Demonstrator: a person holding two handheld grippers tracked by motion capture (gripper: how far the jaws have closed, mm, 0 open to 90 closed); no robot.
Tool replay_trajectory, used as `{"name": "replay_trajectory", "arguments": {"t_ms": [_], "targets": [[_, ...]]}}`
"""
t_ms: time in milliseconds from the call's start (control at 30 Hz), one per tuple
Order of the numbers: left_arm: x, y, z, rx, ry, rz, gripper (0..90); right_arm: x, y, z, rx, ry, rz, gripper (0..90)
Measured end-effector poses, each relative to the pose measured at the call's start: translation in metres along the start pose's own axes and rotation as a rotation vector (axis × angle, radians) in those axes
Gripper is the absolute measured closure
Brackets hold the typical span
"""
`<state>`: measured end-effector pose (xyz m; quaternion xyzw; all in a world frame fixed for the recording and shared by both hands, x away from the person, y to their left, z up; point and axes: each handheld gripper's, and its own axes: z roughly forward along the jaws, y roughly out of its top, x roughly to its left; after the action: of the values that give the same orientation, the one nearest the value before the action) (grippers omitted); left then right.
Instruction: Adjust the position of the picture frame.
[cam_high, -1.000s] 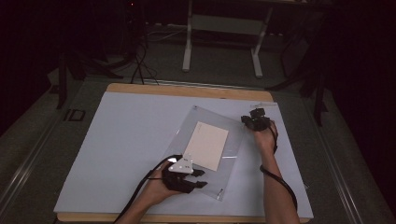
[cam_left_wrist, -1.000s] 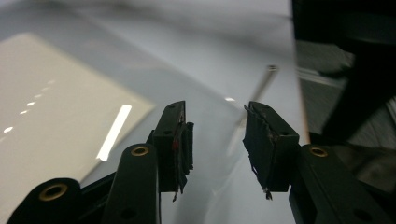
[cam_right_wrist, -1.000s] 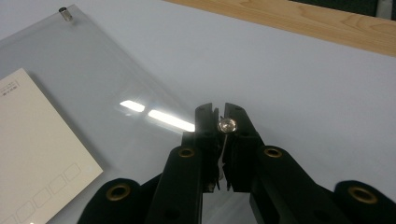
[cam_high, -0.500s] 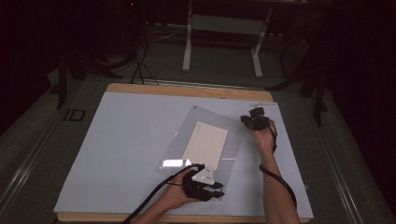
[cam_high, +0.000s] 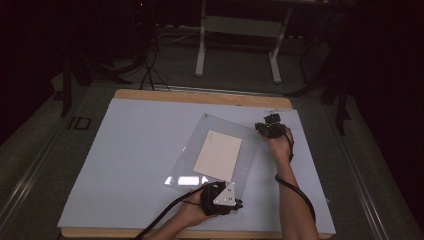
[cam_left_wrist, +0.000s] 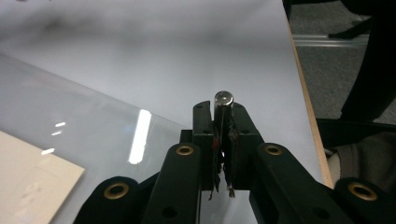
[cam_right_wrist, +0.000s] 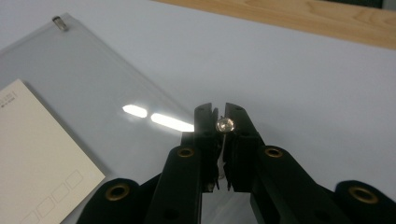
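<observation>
Overhead, a pale blue-white bench (cam_high: 140, 165) w/ a wooden rim carries a clear plastic sheet (cam_high: 250, 150), right of centre. Its long axis runs on a slant from the bench's near edge up toward the far-right corner. A cream card (cam_high: 218, 155) lies on or under the sheet, same tilt, short edges facing near and far; can't tell which layer it's in. Light glare streaks the sheet's near-left part.

Left gripper (cam_high: 235, 202) sits close to the near edge, at the sheet's near corner, grey three-cornered plate on top, cable trailing off toward the near edge. In the left gripper view its jaws are closed tight on a small shiny metal stud (cam_left_wrist: 223, 99) that stands up between the tips; sheet edge (cam_left_wrist: 154, 116) passes beneath. Whether the sheet itself is pinched there is hidden by the jaws.

Right gripper (cam_high: 270, 125) is toward the far-right corner, at the sheet's far-right edge, a hand (cam_high: 280, 146) behind it. Right gripper view: jaws nearly together on a round metal stud (cam_right_wrist: 225, 124), only a slim gap either side. Another small stud (cam_right_wrist: 59, 22) sits at the sheet's distant corner. Card print (cam_right_wrist: 56, 191) shows faint boxes, too small to read. Beyond the bench the room is dark; table legs (cam_high: 201, 45) barely make out.
</observation>
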<state>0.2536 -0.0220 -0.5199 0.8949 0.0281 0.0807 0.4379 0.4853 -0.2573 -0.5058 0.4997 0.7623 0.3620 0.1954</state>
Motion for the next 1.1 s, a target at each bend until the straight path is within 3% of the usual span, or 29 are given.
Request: {"name": "replay_trajectory", "arguments": {"t_ms": [133, 300, 433, 567, 700, 767, 900, 967, 1033, 1100], "targets": [[-0.004, 0.003, -0.011, 0.033, 0.045, 0.013, 84.1, 0.011, 0.01, 0.002, -0.019, 0.025, -0.012, 83.7], [-0.011, -0.002, -0.024, 0.054, 0.095, 0.005, 84.1, 0.042, 0.031, 0.013, -0.036, 0.085, -0.059, 83.2], [-0.016, -0.005, -0.037, 0.083, 0.131, -0.018, 84.2, 0.078, 0.046, 0.03, -0.046, 0.159, -0.083, 82.1], [-0.019, -0.011, -0.047, 0.104, 0.155, -0.04, 84.2, 0.122, 0.057, 0.053, -0.043, 0.242, -0.117, 82.1], [-0.014, -0.015, -0.052, 0.096, 0.164, -0.071, 84.2, 0.162, 0.07, 0.072, -0.021, 0.285, -0.169, 81.8], [-0.01, -0.017, -0.05, 0.087, 0.163, -0.086, 84.4, 0.173, 0.074, 0.08, -0.014, 0.321, -0.153, 81.1], [-0.002, -0.023, -0.037, 0.09, 0.15, -0.12, 84.6, 0.189, 0.076, 0.094, 0.025, 0.309, -0.181, 82.1], [-0.001, -0.027, -0.031, 0.096, 0.144, -0.126, 84.3, 0.192, 0.07, 0.104, 0.063, 0.274, -0.195, 83.8], [0.0, -0.03, -0.032, 0.076, 0.132, -0.144, 83.9, 0.191, 0.065, 0.106, 0.047, 0.274, -0.181, 83.0], [0.001, -0.031, -0.033, 0.092, 0.14, -0.139, 77.5, 0.193, 0.064, 0.104, 0.044, 0.26, -0.24, 78.2]]}}
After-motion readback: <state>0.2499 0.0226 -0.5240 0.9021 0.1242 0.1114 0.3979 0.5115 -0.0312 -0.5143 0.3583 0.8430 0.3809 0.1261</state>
